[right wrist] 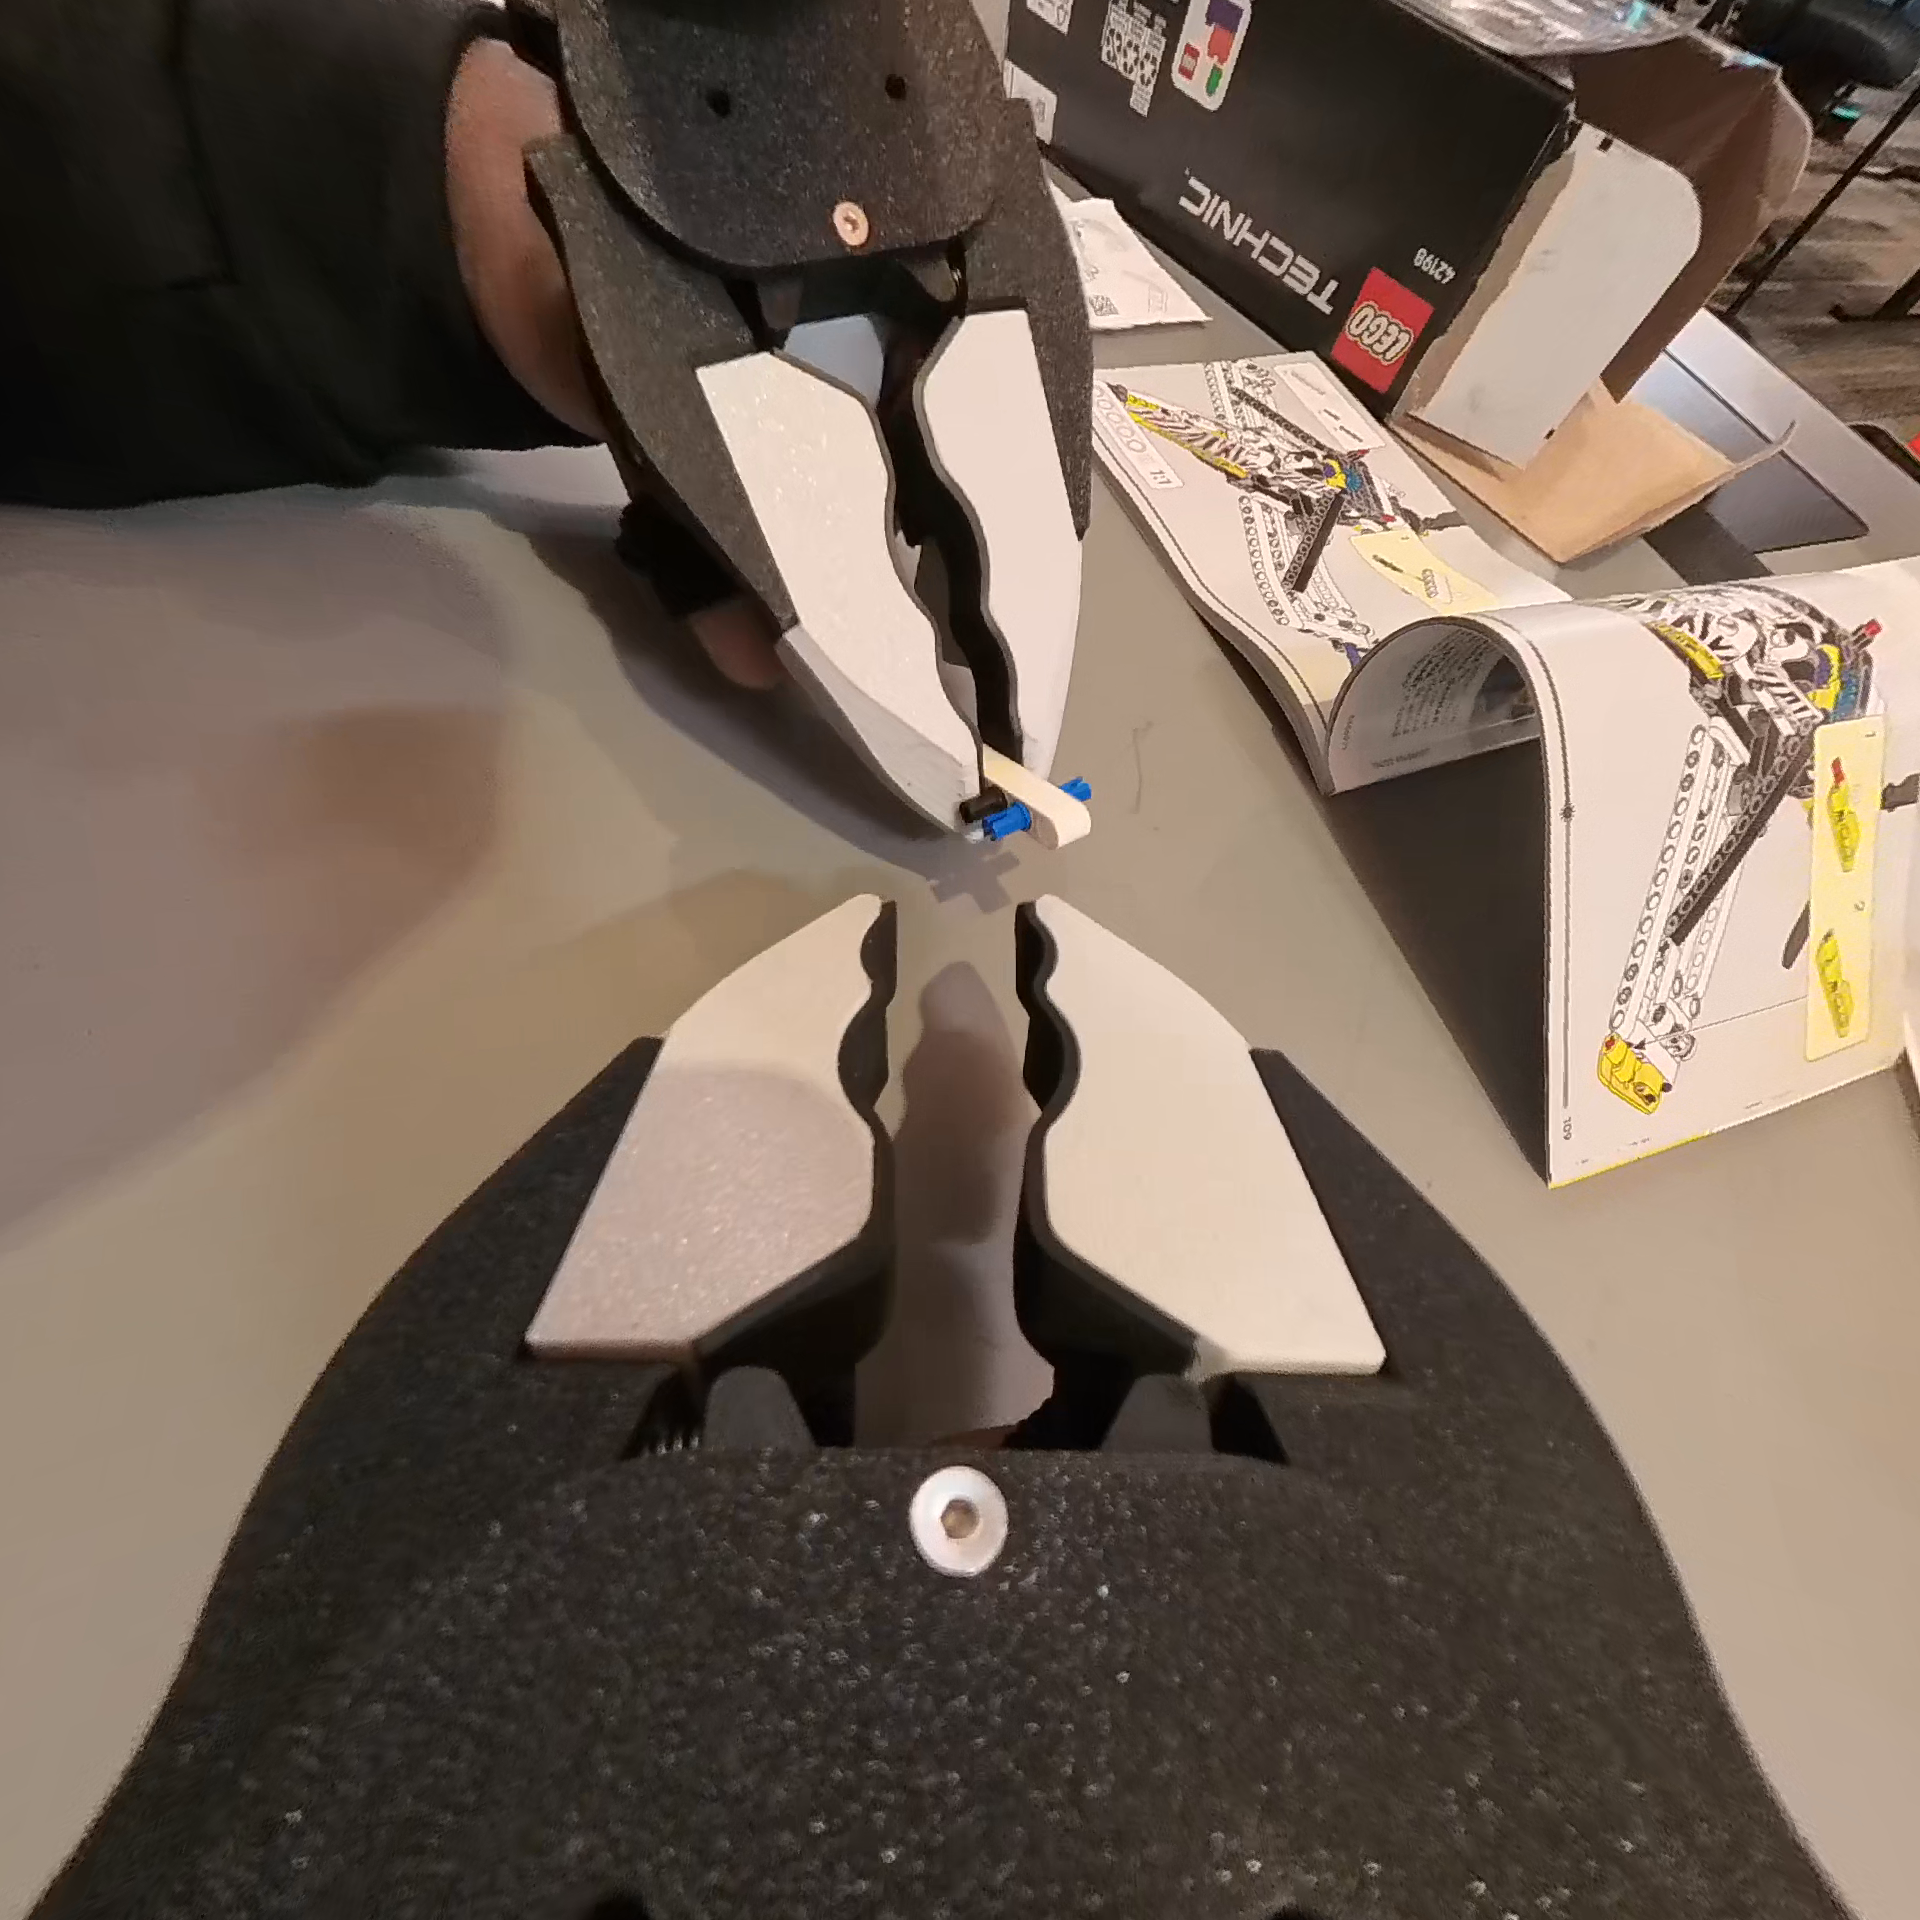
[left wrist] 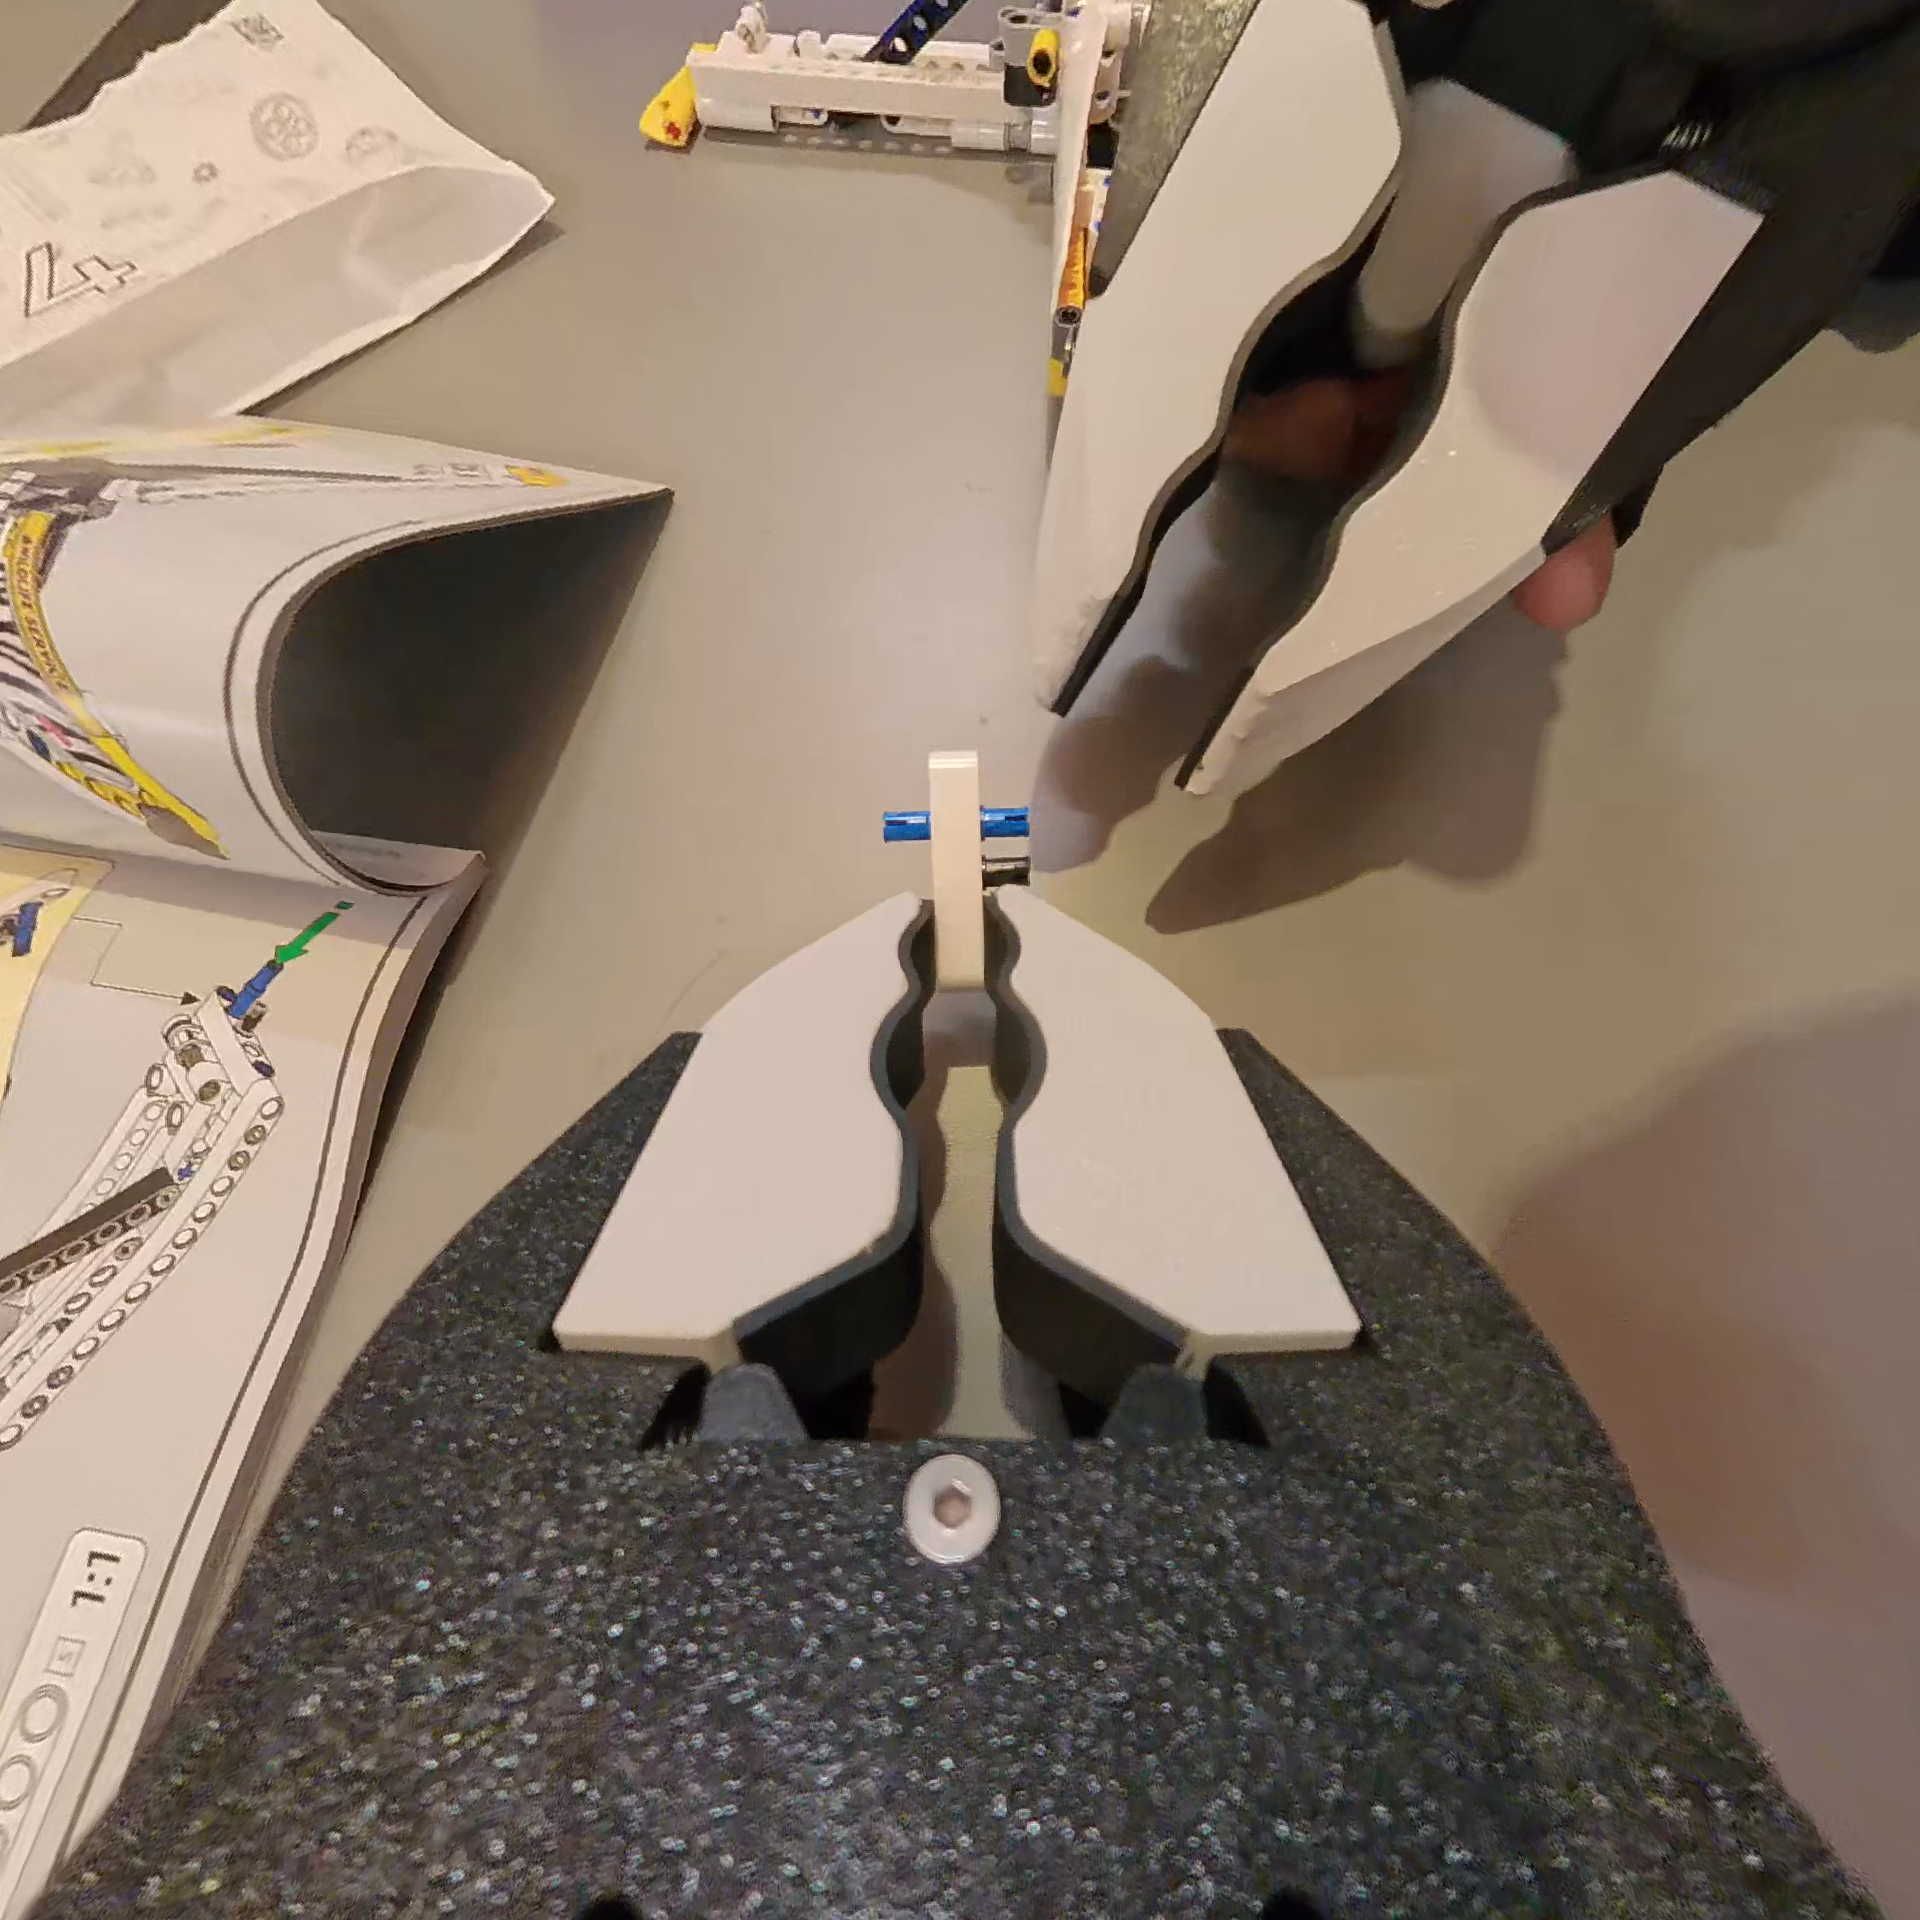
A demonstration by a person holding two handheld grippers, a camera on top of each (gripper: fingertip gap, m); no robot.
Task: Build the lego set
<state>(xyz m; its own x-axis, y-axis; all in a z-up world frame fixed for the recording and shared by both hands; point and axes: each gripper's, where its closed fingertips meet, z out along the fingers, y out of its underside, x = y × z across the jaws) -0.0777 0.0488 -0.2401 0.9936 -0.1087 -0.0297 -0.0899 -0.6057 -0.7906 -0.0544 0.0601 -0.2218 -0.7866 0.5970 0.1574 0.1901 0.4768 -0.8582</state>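
My left gripper (left wrist: 956, 909) is shut on a short white beam (left wrist: 954, 862) that stands upright between its fingertips above the grey table (left wrist: 790, 520). A blue pin (left wrist: 1003, 824) passes through the beam and a black pin (left wrist: 1006, 871) sticks out on its right side. The right wrist view shows the same left gripper (right wrist: 1013, 779) pinching the beam (right wrist: 1055, 812), with the blue pin (right wrist: 1006, 823) and the black pin (right wrist: 982, 805). My right gripper (right wrist: 954, 909) is open and empty, just in front of the beam. It also shows in the left wrist view (left wrist: 1132, 743), up and to the right.
An open instruction booklet (left wrist: 312, 727) lies at the left, also in the right wrist view (right wrist: 1558, 727). A printed paper bag (left wrist: 260, 177) and a white brick assembly (left wrist: 894, 83) lie at the back. A black box (right wrist: 1299, 135) stands behind the booklet.
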